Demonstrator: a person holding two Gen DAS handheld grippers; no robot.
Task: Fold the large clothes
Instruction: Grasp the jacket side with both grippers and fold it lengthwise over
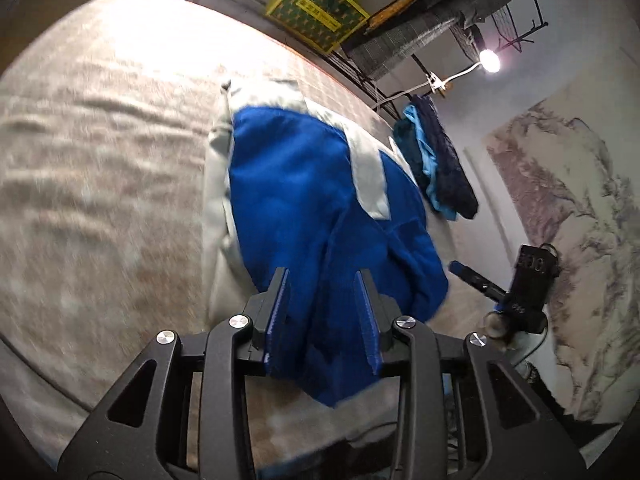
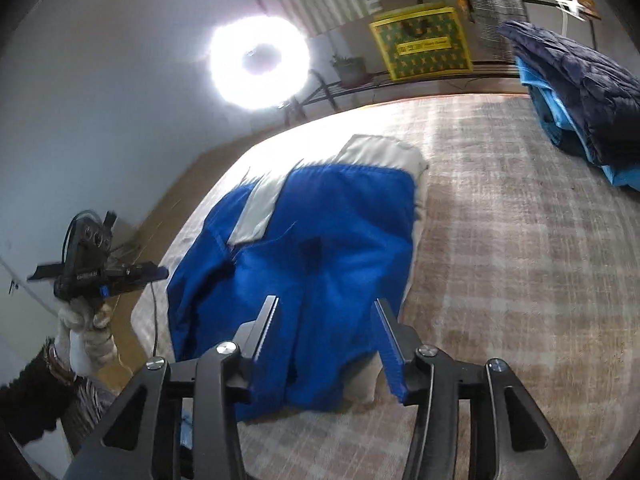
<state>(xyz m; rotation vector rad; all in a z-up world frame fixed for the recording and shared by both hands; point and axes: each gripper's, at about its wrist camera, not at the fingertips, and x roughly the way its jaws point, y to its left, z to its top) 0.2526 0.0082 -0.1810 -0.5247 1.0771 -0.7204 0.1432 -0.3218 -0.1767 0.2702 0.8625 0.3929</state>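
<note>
A wide bed [image 2: 520, 260] with a beige checked cover fills most of both views, lit by a bright ring lamp [image 2: 259, 62] against the far wall and a small bulb [image 1: 489, 61] clipped near a dark metal rack [image 1: 516, 12]. On that rack sits a yellow and green bag [image 2: 420, 42], and at the bed's far edge a dark blue quilted jacket [image 2: 580, 88] lies on top of a light blue garment [image 2: 540, 100]. The blue and white jacket [image 2: 320, 240] lies partly folded on the cover, near the edge closest to the person, its white panels showing at the far end and along one side. The left gripper [image 1: 324, 276] has its jaws part open with a bunched fold of the blue cloth lying between them; whether the pads press on it I cannot tell. The right gripper [image 2: 326, 304] hangs over the jacket's near hem with its jaws spread apart, pressing on nothing. A gloved hand [image 2: 86, 320] carries the left gripper beside the bed.
</note>
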